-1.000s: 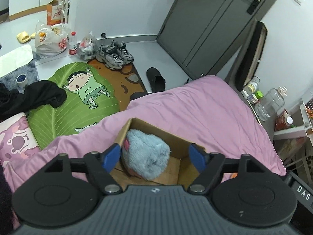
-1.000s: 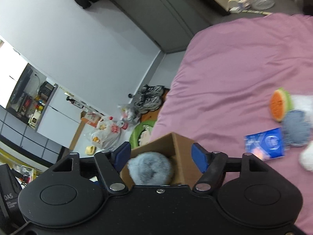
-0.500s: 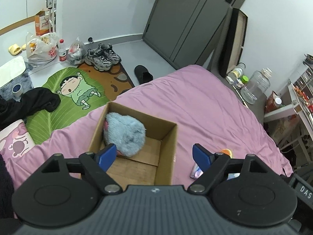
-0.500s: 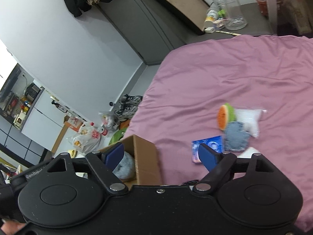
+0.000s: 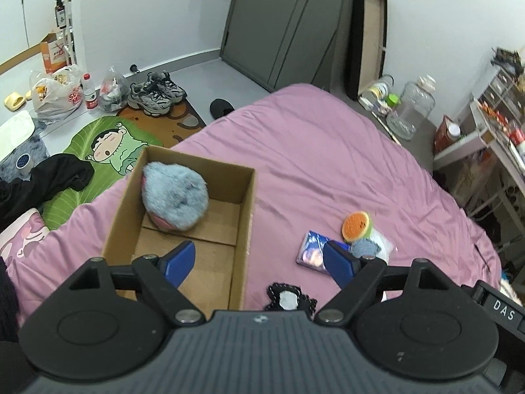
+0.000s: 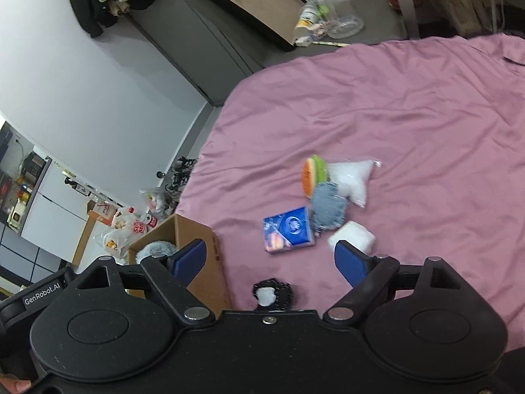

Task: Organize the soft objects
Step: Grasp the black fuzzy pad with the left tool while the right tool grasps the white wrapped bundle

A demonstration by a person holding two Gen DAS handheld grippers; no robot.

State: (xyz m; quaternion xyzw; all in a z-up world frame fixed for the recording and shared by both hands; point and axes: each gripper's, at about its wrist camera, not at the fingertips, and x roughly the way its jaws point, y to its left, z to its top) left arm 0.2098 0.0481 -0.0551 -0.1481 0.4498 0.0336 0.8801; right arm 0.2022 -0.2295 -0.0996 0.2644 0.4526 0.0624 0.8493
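Observation:
A cardboard box [image 5: 246,210] sits on the pink bed [image 5: 321,151] with a fluffy blue-grey plush [image 5: 175,197] inside, also seen in the right wrist view [image 6: 156,249]. To its right lie a watermelon-slice plush [image 6: 311,177], a blue-grey fabric piece [image 6: 328,207], a blue packet [image 6: 287,229], a clear bag of white stuffing [image 6: 351,177], a white soft block [image 6: 352,238] and a black-and-white patch [image 6: 270,294]. My left gripper [image 5: 259,264] is open and empty above the box's right wall. My right gripper [image 6: 270,262] is open and empty above the patch.
Left of the bed on the floor are a green cartoon mat [image 5: 108,154], black clothing [image 5: 49,177], sneakers [image 5: 157,93] and plastic bags [image 5: 55,95]. A glass jar [image 5: 413,108] and shelving [image 5: 492,131] stand to the right. A grey wardrobe [image 5: 288,23] is behind.
Both grippers have pulled back and swung right, away from the box. The plush stays in the box and the loose soft items on the bed have come into view.

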